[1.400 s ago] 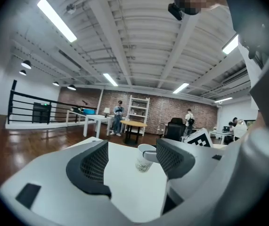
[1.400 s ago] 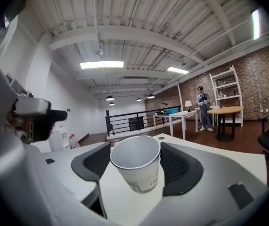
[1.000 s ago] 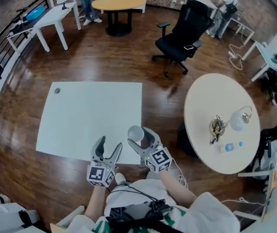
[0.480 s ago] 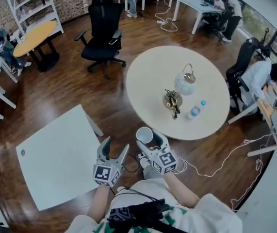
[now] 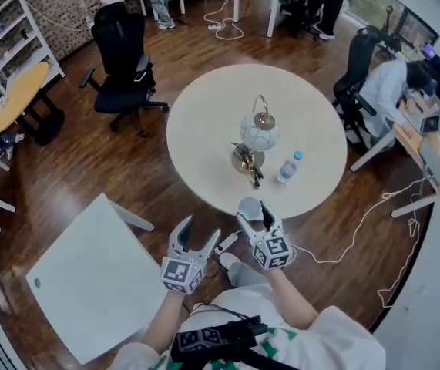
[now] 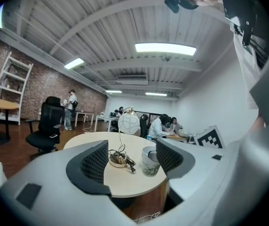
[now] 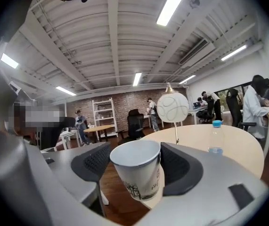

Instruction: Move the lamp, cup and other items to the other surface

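A white paper cup (image 5: 250, 206) sits upright between the jaws of my right gripper (image 5: 253, 213), which is shut on it just off the near edge of the round cream table (image 5: 204, 129). In the right gripper view the cup (image 7: 138, 171) fills the gap between the pads. On the table stand a globe lamp (image 5: 259, 132) with a coiled cord at its base (image 5: 246, 159) and a water bottle (image 5: 287, 168). My left gripper (image 5: 200, 230) hangs open and empty to the cup's left. Its view shows the lamp (image 6: 128, 124) and the cup (image 6: 150, 161) ahead.
A white square table (image 5: 81, 284) stands at the lower left. A black office chair (image 5: 119, 52) is beyond the round table. White cable (image 5: 343, 245) trails on the wood floor at the right. People sit at desks (image 5: 404, 91) on the far right.
The head view has swung from the white square table to the round table. Both grippers have come up to its near edge, the right one still shut on the cup.
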`<state>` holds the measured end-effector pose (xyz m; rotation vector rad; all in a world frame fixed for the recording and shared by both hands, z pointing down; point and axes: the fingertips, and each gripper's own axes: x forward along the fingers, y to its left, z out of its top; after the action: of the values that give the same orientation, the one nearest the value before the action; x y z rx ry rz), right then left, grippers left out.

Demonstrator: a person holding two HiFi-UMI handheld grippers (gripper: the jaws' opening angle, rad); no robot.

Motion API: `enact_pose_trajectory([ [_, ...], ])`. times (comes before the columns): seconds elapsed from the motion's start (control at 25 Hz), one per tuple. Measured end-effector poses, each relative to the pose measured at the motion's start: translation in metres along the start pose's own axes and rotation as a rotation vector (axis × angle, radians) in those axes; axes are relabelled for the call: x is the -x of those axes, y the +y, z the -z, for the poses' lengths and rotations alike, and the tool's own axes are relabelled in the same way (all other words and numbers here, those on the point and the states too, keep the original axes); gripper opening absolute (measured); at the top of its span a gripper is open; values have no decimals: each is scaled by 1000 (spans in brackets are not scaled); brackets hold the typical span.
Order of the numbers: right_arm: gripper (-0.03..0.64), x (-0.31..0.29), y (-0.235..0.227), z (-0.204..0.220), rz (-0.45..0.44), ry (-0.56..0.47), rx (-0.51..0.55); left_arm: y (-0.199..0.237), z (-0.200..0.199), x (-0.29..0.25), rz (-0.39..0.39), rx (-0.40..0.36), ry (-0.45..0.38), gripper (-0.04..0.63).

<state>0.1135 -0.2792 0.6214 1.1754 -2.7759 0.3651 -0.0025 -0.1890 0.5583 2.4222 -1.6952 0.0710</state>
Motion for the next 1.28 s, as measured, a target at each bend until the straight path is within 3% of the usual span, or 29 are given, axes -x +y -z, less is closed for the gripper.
enact_pose_trajectory([
  [0.24, 348, -25, -75, 37, 80, 36, -17, -8, 2, -48, 52, 19, 47, 306],
  [0.4, 348, -39, -113, 65, 125, 92, -7, -10, 16, -85, 92, -11, 53, 305],
  [0.52, 348, -44, -131, 85, 145, 113, -22, -23, 13, -107, 128, 23, 77, 305],
  [0.72, 348, -64, -139, 103, 115, 87, -24, -27, 20, -136, 169, 2, 91, 305],
  [0.92, 347, -80, -155, 124, 118, 150, -7, -28, 25, -158, 205, -18, 94, 305],
  [1.08, 364, -80, -167, 139, 139, 155, -45, -37, 22, -159, 228, 5, 119, 305],
  [1.28, 428, -64, -163, 142, 171, 187, -61, -35, 32, -147, 239, -27, 119, 305],
])
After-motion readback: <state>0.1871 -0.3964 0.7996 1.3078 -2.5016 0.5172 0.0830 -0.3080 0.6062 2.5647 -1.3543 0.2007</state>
